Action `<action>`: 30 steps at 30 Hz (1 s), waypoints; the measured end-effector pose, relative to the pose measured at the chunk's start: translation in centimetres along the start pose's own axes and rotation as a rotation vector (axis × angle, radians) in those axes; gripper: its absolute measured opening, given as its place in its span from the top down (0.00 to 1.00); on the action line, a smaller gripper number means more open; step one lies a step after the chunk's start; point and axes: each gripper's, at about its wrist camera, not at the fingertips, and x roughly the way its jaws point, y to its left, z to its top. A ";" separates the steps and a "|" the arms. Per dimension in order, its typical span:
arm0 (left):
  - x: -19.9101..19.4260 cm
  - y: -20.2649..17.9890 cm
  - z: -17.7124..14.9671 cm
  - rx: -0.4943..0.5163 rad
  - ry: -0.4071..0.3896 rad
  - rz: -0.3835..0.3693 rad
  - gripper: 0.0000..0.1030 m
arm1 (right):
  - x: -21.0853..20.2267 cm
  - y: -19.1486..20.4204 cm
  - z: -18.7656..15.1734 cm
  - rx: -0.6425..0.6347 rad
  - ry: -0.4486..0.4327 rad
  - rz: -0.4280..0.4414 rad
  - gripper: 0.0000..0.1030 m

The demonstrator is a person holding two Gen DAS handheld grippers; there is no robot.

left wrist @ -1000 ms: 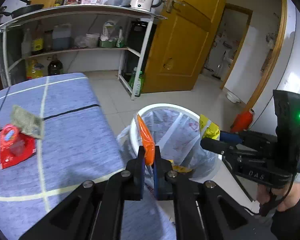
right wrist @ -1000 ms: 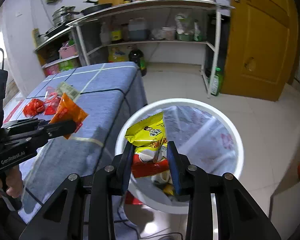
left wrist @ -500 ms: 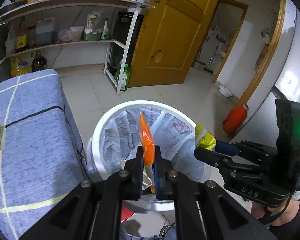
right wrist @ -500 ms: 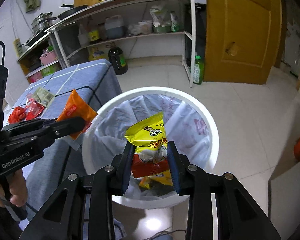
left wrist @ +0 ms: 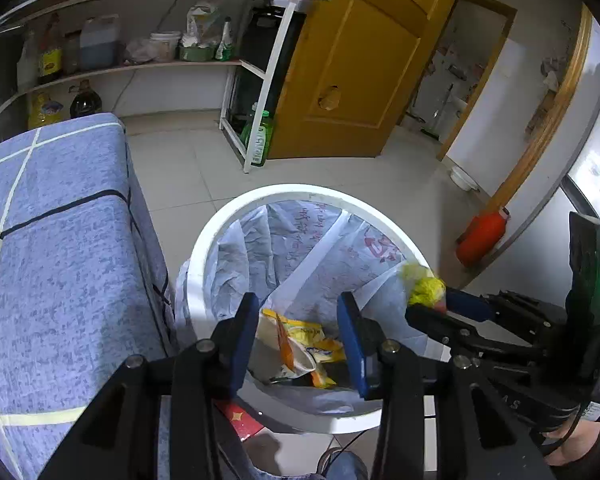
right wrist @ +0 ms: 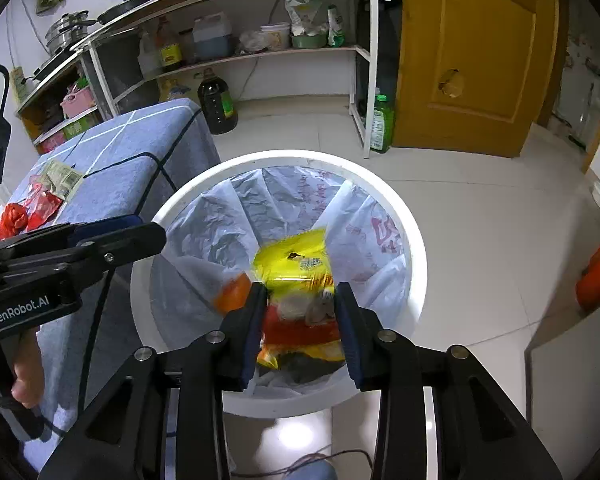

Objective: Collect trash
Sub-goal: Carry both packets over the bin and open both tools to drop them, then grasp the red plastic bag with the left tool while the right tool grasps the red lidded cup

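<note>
Dropping step, right over the white bin [left wrist: 228, 216], with both grippers out above its lined mouth. Was opening the jaws of the left gripper [left wrist: 298, 304], with nothing pressed between the blue pads and only the bin's contents showing through the gap. Spotted the orange packet [right wrist: 232, 294] below, already loose: a blur in the right view, and in the left view a thin strip seen edge-on among the wrappers in the bin, long axis roughly upright.

Had the right gripper [right wrist: 302, 292] closed on the yellow packet [right wrist: 292, 256], pads against both its sides, lower end pinched. Ran the packet's long axis straight out ahead of the fingers, free top end pointing toward the bin's far rim, body hanging inside the rim line. Looked smeared against sharp fingers, so possibly a hold about to go, though hard to call.

Called next for a clean widening of the right jaws so the yellow packet falls inside the liner, not onto the rim. Then back to the blue-clothed table [left wrist: 60, 240] just beside the bin, with red wrappers [right wrist: 40, 208] and a printed paper wrapper [right wrist: 64, 178] yet to collect.
</note>
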 end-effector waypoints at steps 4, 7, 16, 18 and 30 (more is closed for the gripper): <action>-0.5 0.0 0.0 -0.004 -0.010 -0.006 0.59 | -0.1 -0.3 0.1 0.015 -0.011 0.005 0.62; -1.0 0.0 0.0 -0.005 -0.021 -0.008 0.59 | -0.3 -0.2 0.0 0.017 -0.019 0.012 0.50; -4.3 0.8 0.1 -0.015 -0.078 0.002 0.58 | -1.6 0.9 0.6 0.015 -0.051 0.036 0.50; -5.4 1.4 0.0 -0.020 -0.096 0.015 0.58 | -2.3 1.8 0.9 0.003 -0.068 0.058 0.50; -14.3 7.9 -2.0 -0.075 -0.213 0.162 0.58 | -6.3 10.1 1.9 -0.129 -0.151 0.234 0.50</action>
